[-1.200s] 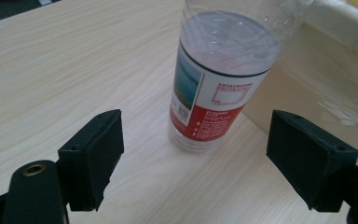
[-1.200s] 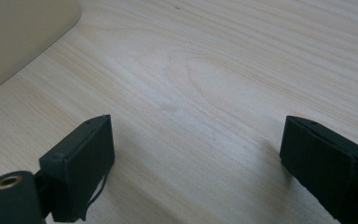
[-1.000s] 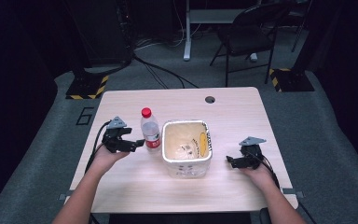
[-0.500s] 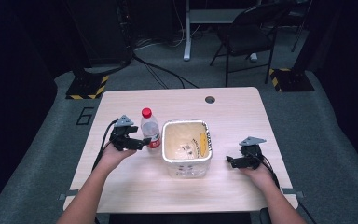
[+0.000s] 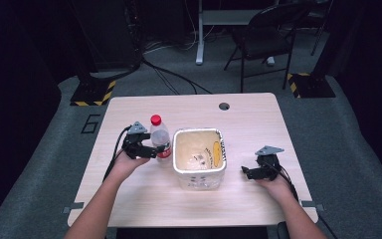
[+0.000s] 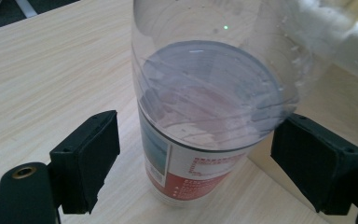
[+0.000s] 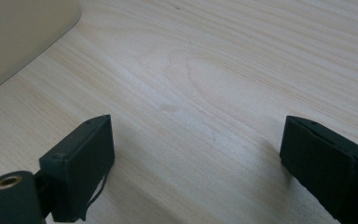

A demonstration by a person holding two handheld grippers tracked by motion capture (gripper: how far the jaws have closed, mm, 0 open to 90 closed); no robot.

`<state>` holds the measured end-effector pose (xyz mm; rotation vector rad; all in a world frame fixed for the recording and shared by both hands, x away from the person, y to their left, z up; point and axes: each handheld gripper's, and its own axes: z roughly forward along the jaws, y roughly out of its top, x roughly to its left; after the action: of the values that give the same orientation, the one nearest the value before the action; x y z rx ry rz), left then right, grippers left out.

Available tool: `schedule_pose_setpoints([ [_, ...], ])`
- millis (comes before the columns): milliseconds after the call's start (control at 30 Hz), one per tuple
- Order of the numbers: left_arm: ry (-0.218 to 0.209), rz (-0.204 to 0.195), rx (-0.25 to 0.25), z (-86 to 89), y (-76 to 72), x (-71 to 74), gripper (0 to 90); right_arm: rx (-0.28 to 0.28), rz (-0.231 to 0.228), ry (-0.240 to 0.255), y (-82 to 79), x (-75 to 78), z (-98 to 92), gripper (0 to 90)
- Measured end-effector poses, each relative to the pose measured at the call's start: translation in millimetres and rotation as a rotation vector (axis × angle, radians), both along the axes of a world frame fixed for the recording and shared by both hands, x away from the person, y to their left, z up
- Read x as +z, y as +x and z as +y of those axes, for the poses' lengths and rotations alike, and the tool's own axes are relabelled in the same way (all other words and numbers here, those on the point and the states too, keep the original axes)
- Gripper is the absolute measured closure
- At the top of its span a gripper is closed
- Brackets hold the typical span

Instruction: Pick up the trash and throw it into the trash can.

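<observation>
A: Wooden table point(image 5: 258, 124): where's the bottle point(image 5: 160, 139)?

B: Upright, just left of the white bin point(image 5: 199, 158), between the left gripper's point(image 6: 196, 163) wide jaws, untouched. Centre them, then squeeze evenly. Right gripper point(image 7: 196, 163) gapes, holding nothing.

On the table point(image 5: 258, 114), the white bin point(image 5: 199, 158) at centre and the bottle point(image 5: 160, 139) just beside it at its 9 o'clock seemingly leave no passable gap, while bare wood lies free from 11 through 3 o'clock
</observation>
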<state>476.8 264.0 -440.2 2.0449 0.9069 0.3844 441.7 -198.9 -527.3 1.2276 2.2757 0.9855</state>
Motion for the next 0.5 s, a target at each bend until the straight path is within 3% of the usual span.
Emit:
schedule_pose_setpoints([
  [300,-0.01,-0.006,-0.009,-4.4,3.1,-1.7,15.8,0.0,0.0,0.0,0.0,0.0,0.0,9.3],
  [500,-0.005,-0.024,-0.022,-11.4,4.0,-2.5,21.5,0.0,0.0,0.0,0.0,0.0,0.0,9.3],
])
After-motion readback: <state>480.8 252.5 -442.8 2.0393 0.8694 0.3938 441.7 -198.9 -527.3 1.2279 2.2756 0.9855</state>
